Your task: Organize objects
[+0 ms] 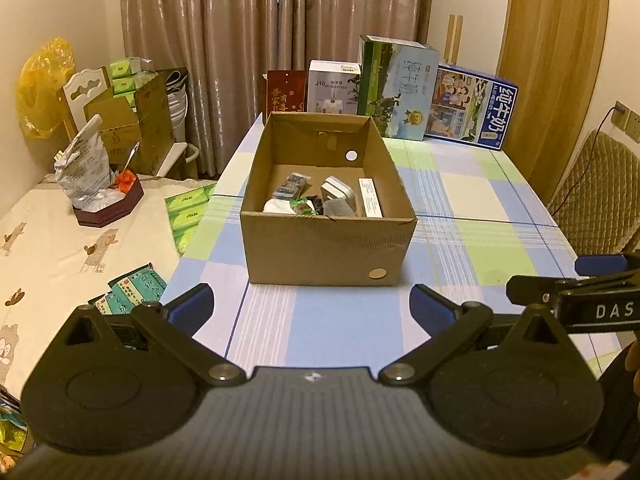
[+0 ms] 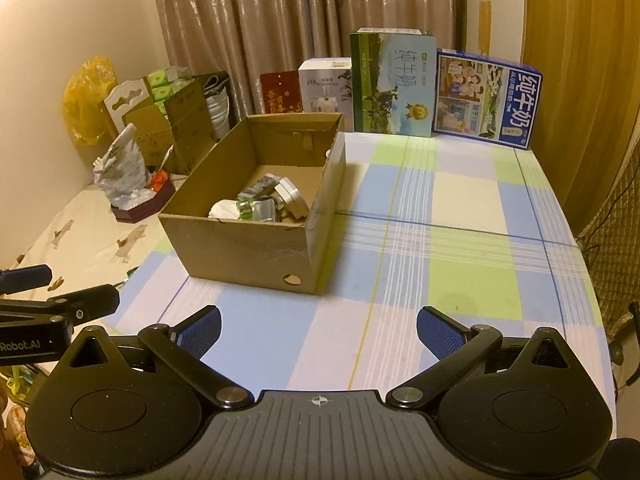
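Checked cloth in blue, green and white covers the table (image 1: 460, 208), with curtains (image 1: 248, 32) and a row of printed cartons (image 1: 396, 88) far beyond both sets of fingers. Straight ahead of the left gripper (image 1: 312, 308), whose fingers are spread wide and hold nothing, stands the open cardboard box (image 1: 326, 248) with small items (image 1: 320, 200) lying inside. The right gripper (image 2: 318, 332) is equally spread and empty, the box ahead and left of its fingers.

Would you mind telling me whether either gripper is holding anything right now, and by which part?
Nothing is held: the left gripper and right gripper are both open and empty, short of the cardboard box.
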{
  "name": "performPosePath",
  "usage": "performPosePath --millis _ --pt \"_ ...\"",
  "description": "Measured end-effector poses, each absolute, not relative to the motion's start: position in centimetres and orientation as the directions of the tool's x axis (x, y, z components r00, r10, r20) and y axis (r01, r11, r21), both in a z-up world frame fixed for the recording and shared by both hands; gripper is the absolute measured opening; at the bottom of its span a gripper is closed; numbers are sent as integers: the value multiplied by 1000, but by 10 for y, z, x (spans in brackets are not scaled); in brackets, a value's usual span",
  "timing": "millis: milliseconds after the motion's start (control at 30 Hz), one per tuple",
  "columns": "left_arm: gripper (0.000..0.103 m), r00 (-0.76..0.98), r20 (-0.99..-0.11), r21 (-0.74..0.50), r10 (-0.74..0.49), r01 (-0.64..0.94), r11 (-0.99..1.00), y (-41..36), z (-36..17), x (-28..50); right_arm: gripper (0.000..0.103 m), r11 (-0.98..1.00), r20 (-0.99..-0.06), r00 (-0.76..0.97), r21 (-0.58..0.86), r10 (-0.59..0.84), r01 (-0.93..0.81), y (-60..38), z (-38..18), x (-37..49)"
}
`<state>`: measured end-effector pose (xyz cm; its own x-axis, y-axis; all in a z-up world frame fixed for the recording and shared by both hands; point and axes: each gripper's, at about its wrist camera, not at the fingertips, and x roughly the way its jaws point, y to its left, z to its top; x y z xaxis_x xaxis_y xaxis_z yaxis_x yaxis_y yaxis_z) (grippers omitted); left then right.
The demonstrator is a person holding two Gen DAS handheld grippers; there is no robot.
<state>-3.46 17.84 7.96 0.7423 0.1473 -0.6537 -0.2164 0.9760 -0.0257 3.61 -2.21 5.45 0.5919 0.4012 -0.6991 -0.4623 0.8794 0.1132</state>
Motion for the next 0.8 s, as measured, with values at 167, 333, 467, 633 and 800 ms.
performPosePath --millis 167,333,467,633,800 --pt "102 741 -656 -19 143 -205 978 174 77 -34 101 886 -696 599 119 397 -448 -27 55 37" --pt "102 741 -656 -16 140 -200 980 171 76 -33 101 888 -699 598 120 393 -444 -31 54 36" --pt "102 742 -656 -14 138 -195 981 170 76 -32 101 889 -700 598 121 392 -441 -31 53 36" --pt "102 744 -654 -13 137 -192 981 170 76 -32 101 888 -699 598 121 393 -443 -32 54 36" --pt "102 744 -654 -15 136 -193 981 170 76 -32 101 887 -699 596 119 394 -447 -30 54 34"
